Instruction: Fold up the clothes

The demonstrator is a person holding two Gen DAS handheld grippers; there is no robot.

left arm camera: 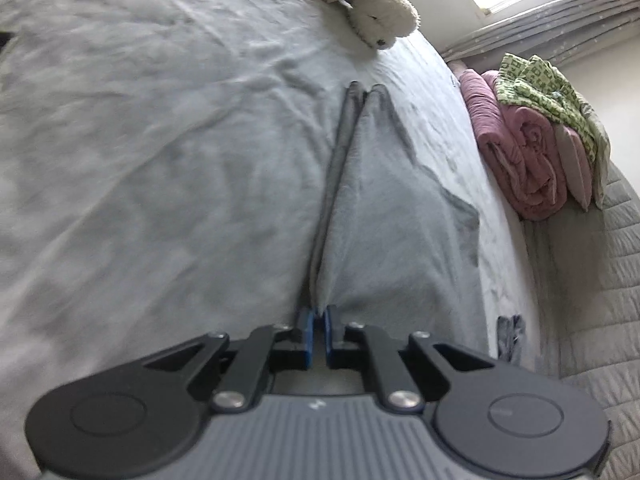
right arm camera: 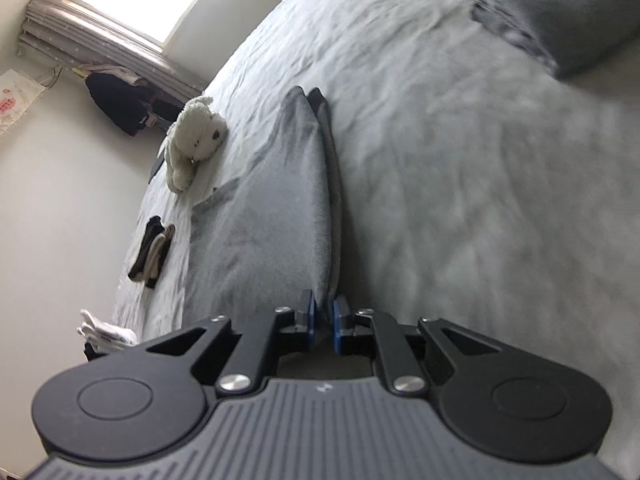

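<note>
Nearest you, your left gripper has its blue pads pinched together on an edge of the grey garment, and your right gripper is likewise clamped on the same cloth. Between the two grips the fabric runs taut as a doubled edge, two layers lying side by side, lifted above the bed. The rest of the garment hangs or drapes from that line down toward the sheet; whether its lower part already rests on the bed you cannot quite tell from these views.

My judgement is that you are carrying a fold: both corners are held and the cloth is stretched between them. To do it well, keep both grips firm and the tension even, so neither layer slides out of the pads. Keep the two held ends level, bring the doubled edge down squarely onto flat sheet, and let the hanging part settle without bunching before you loosen anything.

Farther along the bed, mind the white plush toy near its edge and the small pile of dark and light socks beside it. At the far side, a rolled pink blanket with a green patterned cloth on top sits well apart from your work.
</note>
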